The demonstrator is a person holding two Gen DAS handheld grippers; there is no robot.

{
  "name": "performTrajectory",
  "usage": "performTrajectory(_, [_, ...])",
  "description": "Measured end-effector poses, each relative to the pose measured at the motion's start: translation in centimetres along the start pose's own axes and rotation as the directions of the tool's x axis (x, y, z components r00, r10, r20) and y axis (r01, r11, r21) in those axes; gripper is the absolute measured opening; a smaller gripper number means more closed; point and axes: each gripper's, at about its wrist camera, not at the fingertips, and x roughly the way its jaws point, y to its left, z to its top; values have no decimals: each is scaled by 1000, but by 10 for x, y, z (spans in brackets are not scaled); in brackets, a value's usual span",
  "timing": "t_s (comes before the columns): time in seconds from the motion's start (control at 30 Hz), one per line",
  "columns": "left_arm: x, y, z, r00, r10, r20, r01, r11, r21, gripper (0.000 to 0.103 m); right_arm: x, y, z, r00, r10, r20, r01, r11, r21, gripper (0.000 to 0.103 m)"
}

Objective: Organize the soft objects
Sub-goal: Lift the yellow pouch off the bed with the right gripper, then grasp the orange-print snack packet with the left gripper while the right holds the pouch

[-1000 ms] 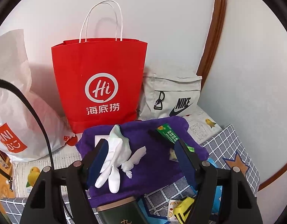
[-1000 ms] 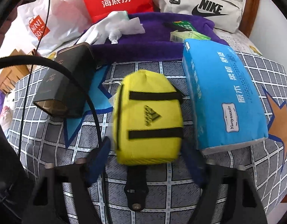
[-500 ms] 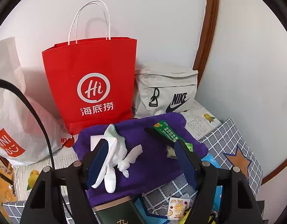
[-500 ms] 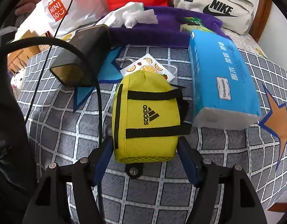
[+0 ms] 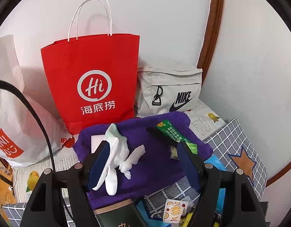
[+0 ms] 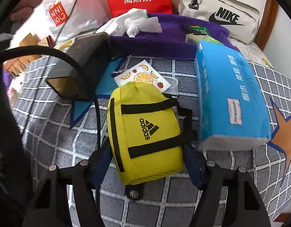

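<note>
I am working two handheld tools over a bed with a grey checked cover. The thing in hand is a small yellow pouch (image 6: 145,130) with black straps and a black logo. It sits directly between the fingers of my right tool (image 6: 145,162), and its long axis runs straight ahead from the tool, slightly tilted to the left at the far end. The right tool's jaws are closing at this moment, one finger on each long side of the pouch; the fingers look to be at its flanks, and I judge the pouch gripped across its short width. The pouch's near end is level with the fingertips, so the right hand is plainly the nearer one.

Just to the right of that tool lies a blue tissue pack (image 6: 230,98), near the pouch. Ahead of the pouch lies a small fruit-print sachet (image 6: 143,75), partly under it. Ahead and to the left is a dark box (image 6: 79,64).

My left tool (image 5: 143,162) is released and holds nothing; a purple towel (image 5: 156,162) with white gloves (image 5: 117,151) lies beyond it. Farther ahead stand a red paper bag (image 5: 92,79) and a grey sling bag (image 5: 170,90) against the wall.
</note>
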Motion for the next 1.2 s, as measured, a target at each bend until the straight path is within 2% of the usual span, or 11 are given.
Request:
performTrajectory(0.37, [-6,-14,-1,1000,27,-1,-27,998,48,72,-52,-17,-19,996,36,79,-36,999,-7,69])
performTrajectory(0.5, [-19,-20,-1,999,32,26,-33,998,45,72,-64,-30,-24,991,78,112,-81,996,23,69])
performTrajectory(0.57, [-22,-26,-4,1000,21,15,-22,999,48,72,-66,-38,-25,987,102,123,-108,993,44,68])
performTrajectory(0.73, [-29,-41,-18,999,38,-32,-35,996,82,72,-68,-49,-27,980,146,133,-157,985,74,67])
performTrajectory(0.83, [-34,-50,-34,997,47,-53,-41,992,121,72,-79,-51,-30,976,146,162,-158,985,62,67])
performTrajectory(0.97, [-26,-58,-64,993,29,-118,-16,994,106,72,-94,-55,-36,971,141,195,-154,987,52,67])
performTrajectory(1.07, [-7,-71,-87,981,29,-192,-6,993,121,72,-105,-58,-42,969,117,219,-127,991,33,67])
performTrajectory(1.2, [24,-94,-114,957,87,-277,-30,979,202,72,-115,-73,-53,968,74,240,-89,995,53,67])
